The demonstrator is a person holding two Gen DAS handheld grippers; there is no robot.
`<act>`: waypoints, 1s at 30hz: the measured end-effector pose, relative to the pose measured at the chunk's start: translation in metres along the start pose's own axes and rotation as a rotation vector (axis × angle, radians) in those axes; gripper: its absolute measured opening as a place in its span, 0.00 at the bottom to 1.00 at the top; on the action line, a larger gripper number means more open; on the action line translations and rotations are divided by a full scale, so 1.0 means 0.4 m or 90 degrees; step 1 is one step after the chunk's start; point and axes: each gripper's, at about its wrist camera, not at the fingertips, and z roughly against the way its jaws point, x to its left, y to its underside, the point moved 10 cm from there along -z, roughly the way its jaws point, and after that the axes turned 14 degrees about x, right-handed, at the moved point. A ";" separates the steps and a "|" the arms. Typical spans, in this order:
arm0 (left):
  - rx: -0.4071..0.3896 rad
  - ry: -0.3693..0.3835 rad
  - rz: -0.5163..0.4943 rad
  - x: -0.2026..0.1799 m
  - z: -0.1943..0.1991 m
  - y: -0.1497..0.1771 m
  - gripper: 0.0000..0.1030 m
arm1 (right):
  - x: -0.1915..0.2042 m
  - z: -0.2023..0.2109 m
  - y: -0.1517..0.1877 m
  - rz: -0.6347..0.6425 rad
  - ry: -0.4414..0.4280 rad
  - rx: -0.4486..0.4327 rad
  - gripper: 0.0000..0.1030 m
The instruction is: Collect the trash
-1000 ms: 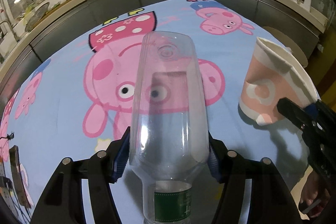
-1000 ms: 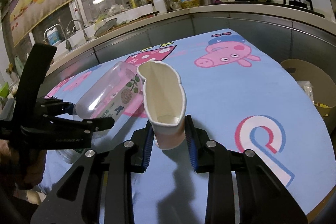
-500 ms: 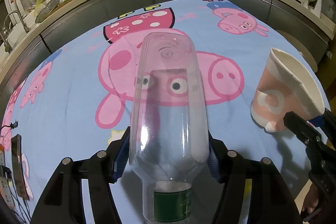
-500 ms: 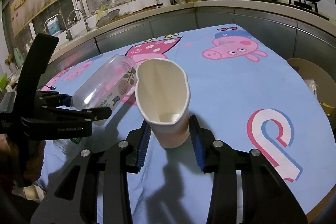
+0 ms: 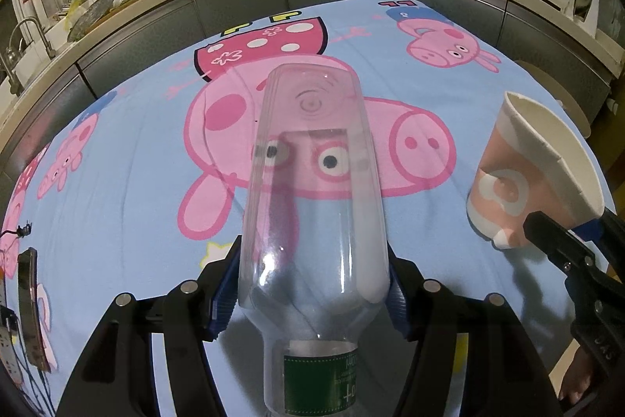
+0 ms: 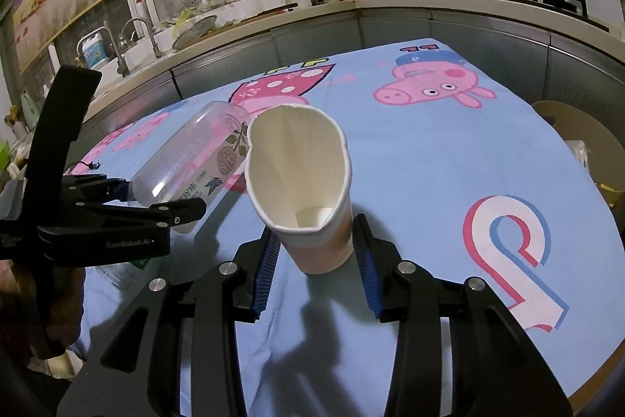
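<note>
My left gripper is shut on a clear plastic bottle with a green label at its neck, held base forward above the blue cartoon tablecloth. The bottle also shows in the right wrist view, at the left with the left gripper. My right gripper is shut on a squashed pink and white paper cup, held above the cloth with its mouth tipped toward the camera. In the left wrist view the cup is at the right.
A phone lies at the table's left edge. A tan round bin with trash stands off the table's right side. A kitchen counter with bottles, a sink and pans on a stove runs behind the table.
Both grippers have lifted higher above the cloth with their loads. The cup has tipped further toward the right wrist camera. Both grips are unchanged.
</note>
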 end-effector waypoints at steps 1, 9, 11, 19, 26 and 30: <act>0.001 0.000 0.000 -0.001 0.000 0.000 0.62 | 0.000 -0.001 0.000 0.000 0.001 0.001 0.38; 0.010 0.013 0.006 0.000 -0.015 0.002 0.62 | -0.004 -0.016 0.003 -0.009 -0.001 0.015 0.38; 0.013 0.019 0.009 0.002 -0.020 0.003 0.63 | -0.003 -0.019 0.004 -0.010 0.000 0.017 0.38; 0.022 0.030 0.016 0.002 -0.038 0.008 0.63 | -0.008 -0.037 0.004 -0.016 -0.003 0.028 0.43; 0.016 0.031 0.017 0.005 -0.039 0.008 0.66 | -0.008 -0.043 0.004 -0.018 -0.002 0.031 0.47; 0.014 0.031 0.016 0.006 -0.039 0.008 0.66 | -0.014 -0.039 0.001 -0.025 0.000 0.026 0.47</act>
